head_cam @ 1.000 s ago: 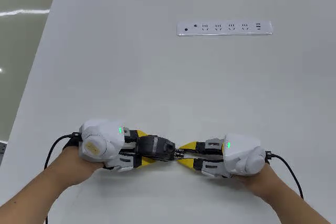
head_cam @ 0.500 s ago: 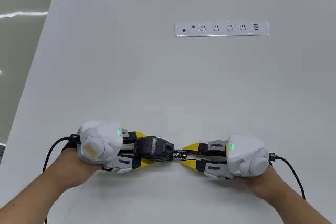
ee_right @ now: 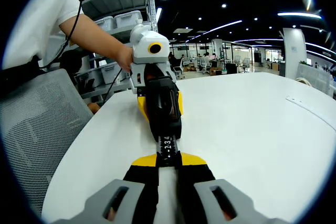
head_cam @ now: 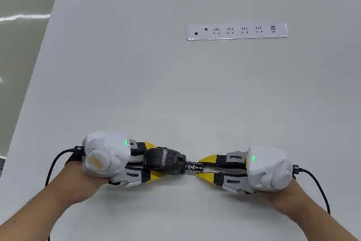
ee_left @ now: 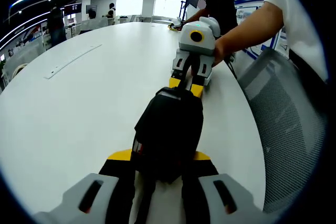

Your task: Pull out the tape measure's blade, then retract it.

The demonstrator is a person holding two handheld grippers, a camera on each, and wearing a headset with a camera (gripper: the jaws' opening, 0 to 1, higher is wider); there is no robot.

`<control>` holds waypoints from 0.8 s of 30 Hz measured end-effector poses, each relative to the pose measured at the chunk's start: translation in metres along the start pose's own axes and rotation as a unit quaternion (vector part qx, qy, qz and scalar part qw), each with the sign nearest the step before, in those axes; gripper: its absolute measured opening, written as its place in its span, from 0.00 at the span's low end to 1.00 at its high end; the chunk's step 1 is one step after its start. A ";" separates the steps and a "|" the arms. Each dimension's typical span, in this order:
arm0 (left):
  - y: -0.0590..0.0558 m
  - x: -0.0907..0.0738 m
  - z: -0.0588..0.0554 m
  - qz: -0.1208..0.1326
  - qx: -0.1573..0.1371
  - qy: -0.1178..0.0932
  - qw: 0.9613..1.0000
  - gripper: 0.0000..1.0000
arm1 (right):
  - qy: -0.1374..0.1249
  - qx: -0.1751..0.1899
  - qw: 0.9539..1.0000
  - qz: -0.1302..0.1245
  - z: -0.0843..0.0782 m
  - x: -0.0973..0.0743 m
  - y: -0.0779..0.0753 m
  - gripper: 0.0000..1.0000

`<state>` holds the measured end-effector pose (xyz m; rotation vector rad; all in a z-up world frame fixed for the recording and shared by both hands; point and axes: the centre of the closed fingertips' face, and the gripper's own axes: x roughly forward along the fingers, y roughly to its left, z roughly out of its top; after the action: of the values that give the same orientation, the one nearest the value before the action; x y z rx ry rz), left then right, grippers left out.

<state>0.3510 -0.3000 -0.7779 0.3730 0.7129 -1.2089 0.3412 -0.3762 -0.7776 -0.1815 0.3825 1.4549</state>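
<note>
Crosswise, tape measure [head_cam: 165,160], blade [head_cam: 193,166] rightward

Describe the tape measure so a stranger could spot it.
On the white table, look near its front edge. The tape measure is the black case clamped in the left gripper; the short numbered blade running from it into the right gripper marks it out.
</note>
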 end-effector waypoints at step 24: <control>0.000 0.000 0.000 0.001 -0.001 -0.003 1.000 0.30 | -0.003 0.015 1.000 -0.005 -0.005 -0.014 -0.001 0.12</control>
<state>0.3509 -0.3001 -0.7780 0.3676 0.7078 -1.2059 0.3403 -0.3911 -0.7777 -0.1544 0.3974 1.4397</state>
